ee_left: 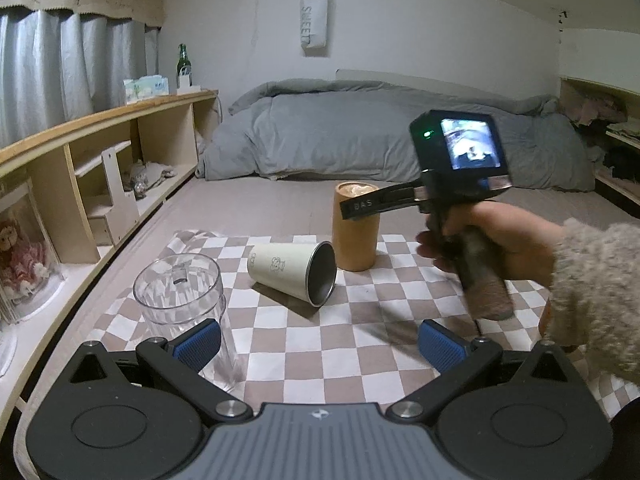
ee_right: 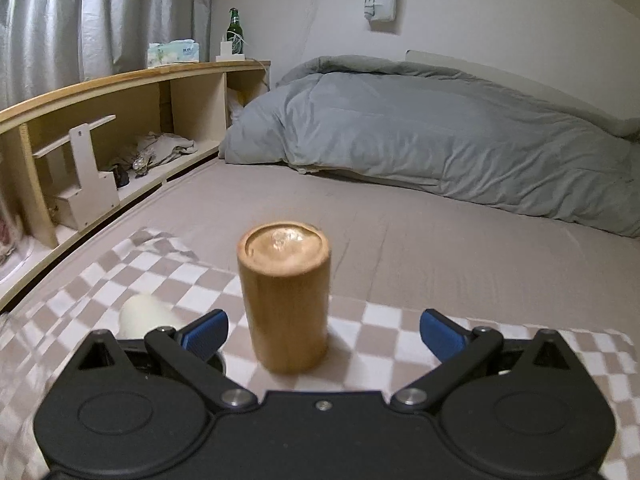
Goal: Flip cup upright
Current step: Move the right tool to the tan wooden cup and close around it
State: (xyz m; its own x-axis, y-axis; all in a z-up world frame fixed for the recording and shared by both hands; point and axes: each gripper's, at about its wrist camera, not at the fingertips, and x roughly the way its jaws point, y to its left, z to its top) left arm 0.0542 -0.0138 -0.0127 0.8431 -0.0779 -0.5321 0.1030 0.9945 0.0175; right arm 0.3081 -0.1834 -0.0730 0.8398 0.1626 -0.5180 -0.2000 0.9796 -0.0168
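A cream cup (ee_left: 289,273) with a dark metal inside lies on its side on the checkered cloth (ee_left: 360,344), mouth facing right toward me. A wooden cup (ee_left: 356,227) stands upside down behind it; it also shows in the right wrist view (ee_right: 286,300), centred just ahead of my open right gripper (ee_right: 324,330), not touched. The cream cup shows blurred at lower left in that view (ee_right: 146,316). My left gripper (ee_left: 319,340) is open and empty, low in front of the cream cup. A hand holds the right gripper's body (ee_left: 460,168) beside the wooden cup.
A clear plastic cup (ee_left: 182,300) stands upside down by my left finger. A wooden shelf unit (ee_left: 100,152) runs along the left with a green bottle (ee_left: 183,65) and tissue pack on top. A grey duvet (ee_left: 360,136) lies at the far end of the bed.
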